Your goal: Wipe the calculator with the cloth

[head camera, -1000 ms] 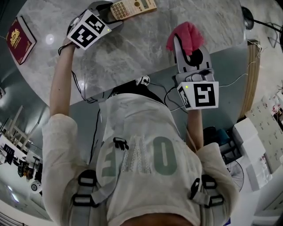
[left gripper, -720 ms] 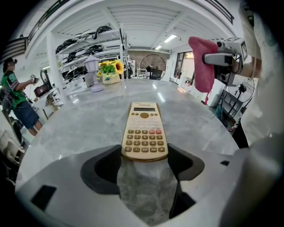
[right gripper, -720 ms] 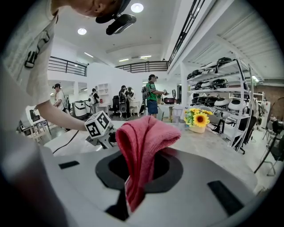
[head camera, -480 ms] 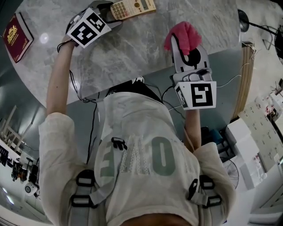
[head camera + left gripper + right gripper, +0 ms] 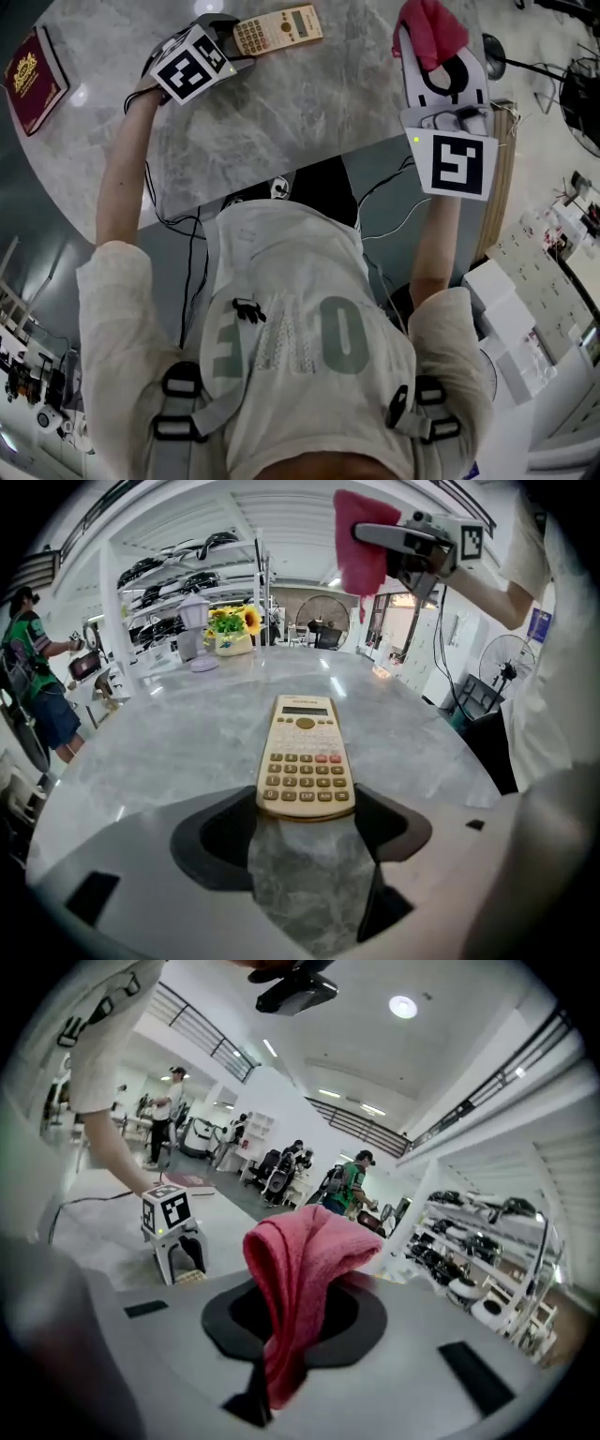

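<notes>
**Calculator gripped, cloth held clear of it**

The beige calculator (image 5: 278,28) lies flat on the grey marble desk (image 5: 281,122), at 12 o'clock in the head view. The left gripper (image 5: 306,805) has its fingers clamped on the calculator's near end, one on each side. At 1 o'clock, well apart and off the desk, the right gripper (image 5: 286,1330) has its fingers clenched on the pink cloth (image 5: 305,1251), which droops over them. A red booklet (image 5: 36,67) lies at 10 o'clock.

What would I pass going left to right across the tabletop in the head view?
red book → left gripper → calculator → pink cloth
</notes>
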The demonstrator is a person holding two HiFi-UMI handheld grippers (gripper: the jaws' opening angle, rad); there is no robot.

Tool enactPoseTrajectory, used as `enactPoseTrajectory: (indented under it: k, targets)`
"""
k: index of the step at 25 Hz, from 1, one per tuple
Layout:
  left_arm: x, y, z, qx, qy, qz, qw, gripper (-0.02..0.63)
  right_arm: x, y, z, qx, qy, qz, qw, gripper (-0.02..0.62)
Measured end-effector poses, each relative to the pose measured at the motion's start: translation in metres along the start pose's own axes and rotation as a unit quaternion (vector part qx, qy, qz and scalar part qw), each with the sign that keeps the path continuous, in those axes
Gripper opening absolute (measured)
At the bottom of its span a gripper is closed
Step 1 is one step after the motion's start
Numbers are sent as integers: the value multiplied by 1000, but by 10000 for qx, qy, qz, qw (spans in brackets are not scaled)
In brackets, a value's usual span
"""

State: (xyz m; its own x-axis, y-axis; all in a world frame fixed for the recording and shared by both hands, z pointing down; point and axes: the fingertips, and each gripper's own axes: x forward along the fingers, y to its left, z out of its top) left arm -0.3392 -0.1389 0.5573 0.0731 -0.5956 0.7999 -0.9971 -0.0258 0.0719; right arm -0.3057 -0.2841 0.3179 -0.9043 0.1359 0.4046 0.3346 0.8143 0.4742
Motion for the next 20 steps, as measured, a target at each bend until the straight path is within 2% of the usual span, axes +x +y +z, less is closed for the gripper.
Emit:
enactPoseTrajectory:
  k: [3,6,8,11,13,15,20]
  targets:
    - [0,0,2,-15,29,7,10000,337,17,-10,9,-1129,228,208,9931,57]
    - [1,-5,6,-27,77,-17,10000,337,39,-3,8,-2199,293,482,9739,57]
    - [1,-6,9,-71,114,28,9999,337,60,11,-1,-2979,408,874,9497,57]
    - [1,-2,11,-142,144,125,9997,337,93,40,-19,-3948,581,1585,9031,57]
    - [1,-4,9,-156,184,104,9997,337,108,61,-32,-4305,613,1958,8790,57]
    - [2,-4,8,-143,209,64,9997,337,121,77,-41,-4566,620,2202,8598,56]
    - [2,1,6,-113,200,87,9997,337,150,102,-69,-4947,785,2591,8258,55]
